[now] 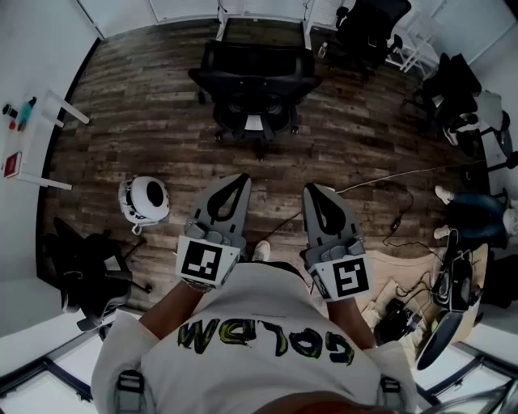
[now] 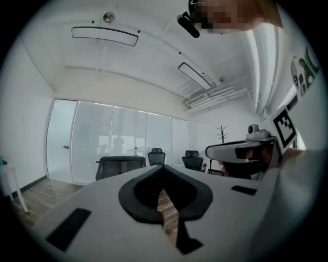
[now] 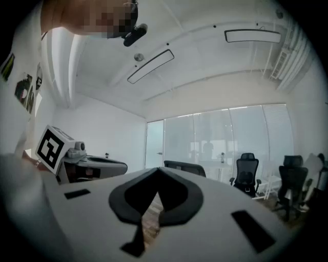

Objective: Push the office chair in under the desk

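Black office chair (image 1: 255, 85) stands on the wood-plank floor (image 1: 162, 121) near its far edge, just in front of the white desk (image 1: 194, 10), not tucked under it and well apart from both grippers. The left gripper (image 1: 239, 179) and right gripper (image 1: 313, 190) are held side by side in front of the person's white shirt (image 1: 259, 323), pointing toward the chair, each with its jaws closed together on nothing. Toward the floor's left edge lies a white round object (image 1: 144, 198), with another black chair (image 1: 89, 271) at the near-left corner. Cables (image 1: 396, 222) trail along the right side.
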A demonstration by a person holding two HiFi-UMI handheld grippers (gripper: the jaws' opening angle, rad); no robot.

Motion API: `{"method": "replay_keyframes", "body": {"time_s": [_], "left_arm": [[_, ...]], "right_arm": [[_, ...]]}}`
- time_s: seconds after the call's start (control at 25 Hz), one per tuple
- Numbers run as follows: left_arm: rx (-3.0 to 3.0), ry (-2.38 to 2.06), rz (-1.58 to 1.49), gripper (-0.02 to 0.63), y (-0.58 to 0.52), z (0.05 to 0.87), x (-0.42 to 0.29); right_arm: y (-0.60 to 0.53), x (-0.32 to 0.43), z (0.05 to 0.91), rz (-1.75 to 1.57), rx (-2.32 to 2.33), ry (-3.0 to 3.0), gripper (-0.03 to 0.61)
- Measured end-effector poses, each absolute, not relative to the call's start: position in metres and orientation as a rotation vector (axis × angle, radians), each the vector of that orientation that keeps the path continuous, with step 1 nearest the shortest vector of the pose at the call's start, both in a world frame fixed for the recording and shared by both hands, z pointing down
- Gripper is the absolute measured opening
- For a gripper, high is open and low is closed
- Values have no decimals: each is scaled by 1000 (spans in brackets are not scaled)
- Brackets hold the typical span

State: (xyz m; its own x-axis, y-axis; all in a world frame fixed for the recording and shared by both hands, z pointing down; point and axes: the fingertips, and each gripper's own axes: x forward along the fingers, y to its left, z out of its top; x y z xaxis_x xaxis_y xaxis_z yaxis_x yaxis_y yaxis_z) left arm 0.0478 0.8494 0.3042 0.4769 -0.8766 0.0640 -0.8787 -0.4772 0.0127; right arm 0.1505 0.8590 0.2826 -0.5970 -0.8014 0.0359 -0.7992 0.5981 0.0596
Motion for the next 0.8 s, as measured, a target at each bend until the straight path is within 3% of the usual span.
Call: {"method": "replay_keyframes", "body": {"time_s": [0.8], "left_arm": [[2629,-1642,82,11,816,321,68]], "right_arm": [[821,175,300,-8,1358,-2784,12]]}}
